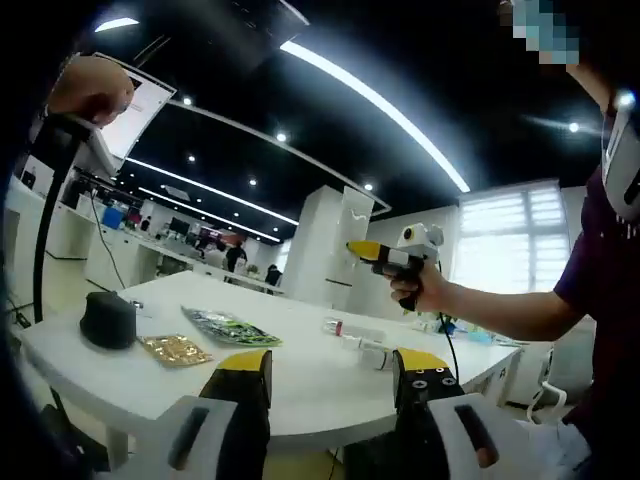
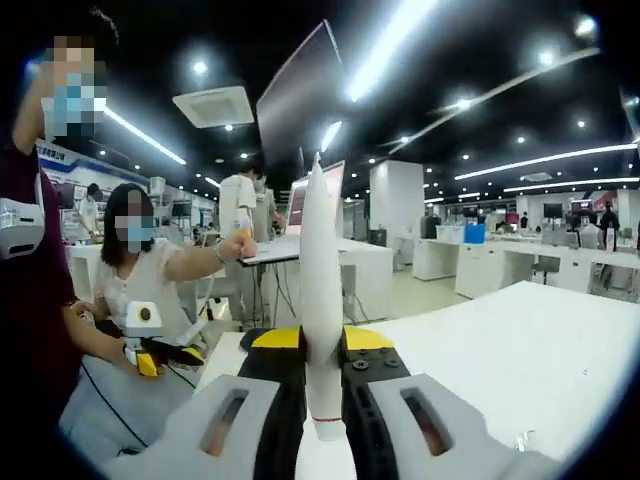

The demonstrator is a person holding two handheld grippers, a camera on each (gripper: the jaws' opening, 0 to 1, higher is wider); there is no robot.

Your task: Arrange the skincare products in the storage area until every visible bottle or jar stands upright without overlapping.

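White tapered plastic tube [image 2: 322,300] stands clamped in the right gripper [image 2: 322,385]; left gripper [image 1: 335,375] gapes empty. Next, stand it at the white worktop's [image 1: 300,375] twelve o'clock.

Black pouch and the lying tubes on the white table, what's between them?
In the left gripper view, a gold packet and a green packet lie between the black pouch and the tubes.

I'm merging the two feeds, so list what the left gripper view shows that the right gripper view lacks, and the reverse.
Left gripper view: a black object, gold packet, green packet and lying tubes on the table, beyond open left tongs. Right gripper view: right tongs shut on an upright white tube, a seated person behind. Both: the table and ceiling light strips.
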